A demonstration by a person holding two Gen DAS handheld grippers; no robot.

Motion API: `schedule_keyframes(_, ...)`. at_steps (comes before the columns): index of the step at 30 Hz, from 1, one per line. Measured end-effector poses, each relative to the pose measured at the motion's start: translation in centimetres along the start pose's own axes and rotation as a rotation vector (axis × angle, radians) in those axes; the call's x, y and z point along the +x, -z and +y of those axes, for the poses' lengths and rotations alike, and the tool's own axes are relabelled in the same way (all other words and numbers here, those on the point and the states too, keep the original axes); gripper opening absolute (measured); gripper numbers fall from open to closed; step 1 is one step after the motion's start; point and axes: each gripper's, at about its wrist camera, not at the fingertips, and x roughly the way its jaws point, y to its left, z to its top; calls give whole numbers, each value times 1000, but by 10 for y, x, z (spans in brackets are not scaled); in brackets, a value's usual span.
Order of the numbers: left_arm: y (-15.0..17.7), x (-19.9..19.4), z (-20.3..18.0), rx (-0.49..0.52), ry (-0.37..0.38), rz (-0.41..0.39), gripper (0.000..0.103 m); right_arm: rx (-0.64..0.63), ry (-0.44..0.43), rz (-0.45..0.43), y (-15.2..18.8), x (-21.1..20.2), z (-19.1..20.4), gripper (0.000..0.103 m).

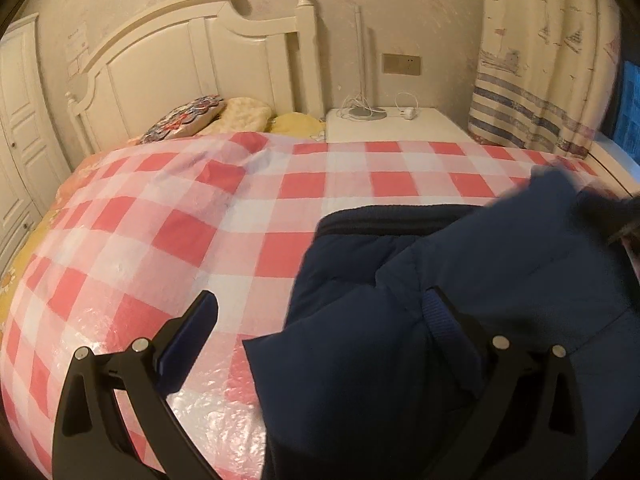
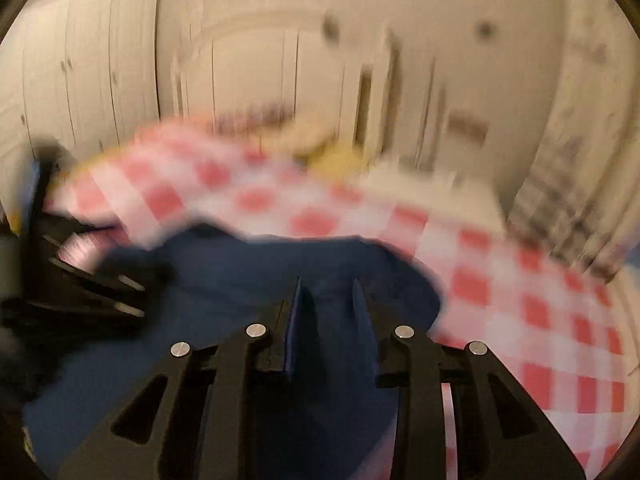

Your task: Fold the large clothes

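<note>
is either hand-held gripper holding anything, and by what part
Left hand-held gripper is open, holding nothing. Right one looks nearly closed over the dark blue padded jacket; blur hides any hold.

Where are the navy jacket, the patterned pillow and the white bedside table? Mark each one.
navy jacket [image 1: 500, 264], left wrist view, on the smooth upper panel.
patterned pillow [image 1: 184, 118], left wrist view, middle of its top face.
white bedside table [image 1: 400, 128], left wrist view, bare part of its top.
</note>
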Motion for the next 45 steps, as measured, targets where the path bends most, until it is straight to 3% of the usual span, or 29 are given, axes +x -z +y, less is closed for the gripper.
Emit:
schedule_keyframes(2,0,3,8,-37,13,14,101,0,-25,54,3,27,5,32)
schedule_keyframes(6,1,14,21,-95,74,66,101,-82,4,103,-5,34,17,33)
schedule_keyframes(9,2,13,20,-92,65,63,101,-94,-31,124,-9,33,9,33)
schedule_keyframes(15,3,11,17,-83,51,55,101,121,-82,-63,-32,-9,-29,33)
schedule_keyframes(16,2,11,17,-84,54,57,101,117,-101,-45,-32,-1,-26,33)
schedule_keyframes(17,2,12,18,-86,56,59,101,67,-121,29,-27,18,-14,33)
schedule_keyframes(19,2,12,19,-91,54,61,101,-69,-68,120,-13,48,13,33)
schedule_keyframes(22,2,15,21,-103,65,78,101,-66,-74,118,-15,50,12,33)
schedule_keyframes(27,2,12,16,-83,39,68,101,-18,-83,78,-14,31,3,33)
schedule_keyframes(31,2,11,15,-83,40,68,101,112,-79,-66,-15,-24,-10,33)
schedule_keyframes(33,3,11,15,-85,42,68,101,119,-50,-83,-12,-34,-11,34)
schedule_keyframes(36,3,11,15,-86,44,68,101,111,-24,22,3,-5,-11,39)
schedule_keyframes(39,3,13,16,-92,46,78,101,176,-87,27,16,17,-15,39)
schedule_keyframes(43,2,13,18,-90,49,79,101,159,-34,87,3,6,-8,40)
schedule_keyframes(45,2,13,17,-90,47,79,101,176,-30,54,3,-15,-3,40)
